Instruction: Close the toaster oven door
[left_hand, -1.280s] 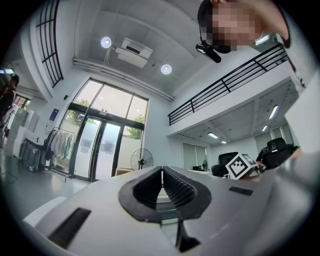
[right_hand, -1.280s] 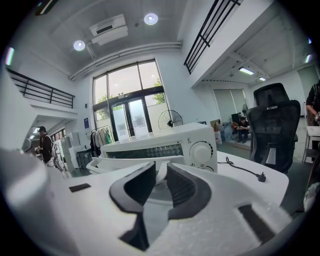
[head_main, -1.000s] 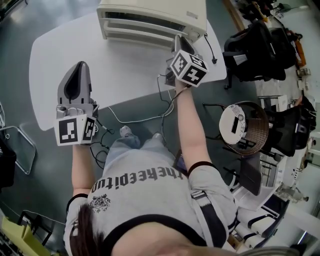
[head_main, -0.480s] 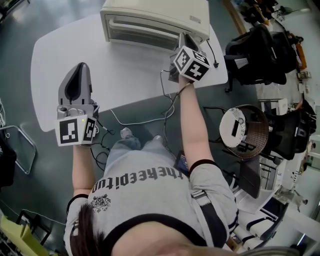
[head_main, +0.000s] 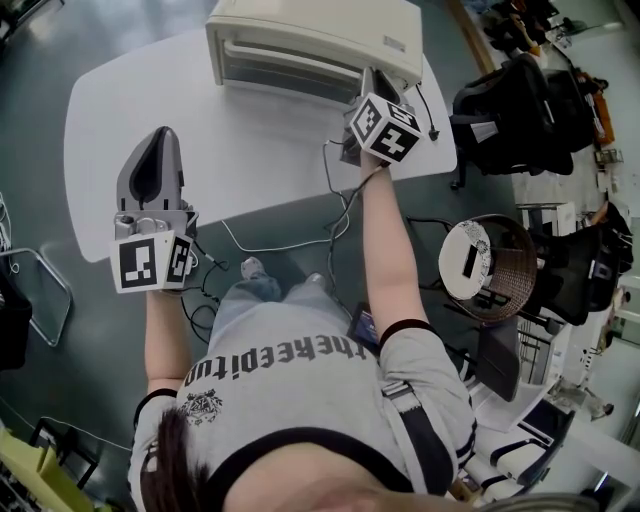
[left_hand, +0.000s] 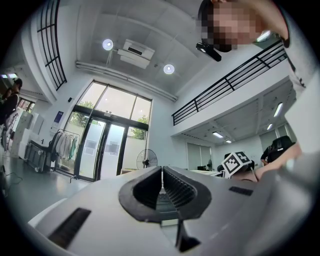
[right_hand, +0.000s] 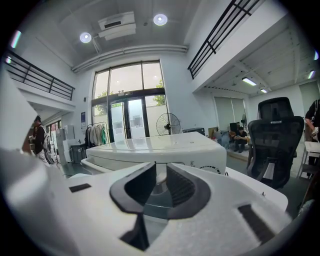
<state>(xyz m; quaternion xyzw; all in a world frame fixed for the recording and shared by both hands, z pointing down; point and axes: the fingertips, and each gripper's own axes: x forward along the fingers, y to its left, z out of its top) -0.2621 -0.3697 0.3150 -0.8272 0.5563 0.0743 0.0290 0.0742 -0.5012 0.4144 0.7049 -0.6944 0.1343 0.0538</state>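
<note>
A cream toaster oven (head_main: 330, 35) stands at the far edge of the white table (head_main: 130, 100), its door side facing me. The door looks raised close against the body. My right gripper (head_main: 366, 80) points at the right end of that front, its tips right by the door. In the right gripper view the oven (right_hand: 165, 147) fills the space just beyond the jaws, and my right gripper (right_hand: 156, 172) shows a narrow gap with nothing in it. My left gripper (head_main: 161, 132) hovers over the table's left near part, away from the oven. In the left gripper view the left gripper (left_hand: 162, 175) is shut and empty.
Cables (head_main: 300, 240) trail from the oven off the table's near edge. A black office chair (head_main: 510, 90) stands to the right of the table, and a round wicker stool (head_main: 485, 250) stands nearer me. A person's legs are below the table edge.
My right gripper has edged forward toward the oven's front, and the door front now looks narrower, swung nearer the body. The left gripper has stayed in place.
</note>
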